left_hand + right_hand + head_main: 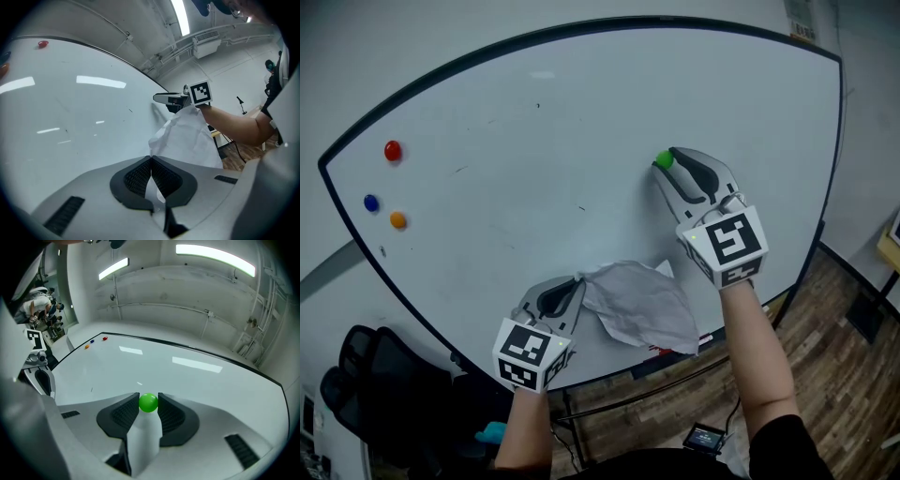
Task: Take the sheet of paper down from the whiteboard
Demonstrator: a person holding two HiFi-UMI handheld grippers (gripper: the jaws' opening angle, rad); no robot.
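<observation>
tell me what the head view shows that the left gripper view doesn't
Only the head view shows the green magnet held in the right gripper's jaws. Only the left gripper view looks between the left gripper's jaws, shut on the sheet of paper, and shows a ceiling light. Both show the whiteboard, that paper, the red magnet and the right gripper.

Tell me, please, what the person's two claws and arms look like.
The left claw and the right claw are smooth, light-grey moulded shells with black ribbed pads lining the tips. Each carries a white cube with black square markers at its rear. The forearms are bare, and a dark sleeve shows on the right upper arm.
</observation>
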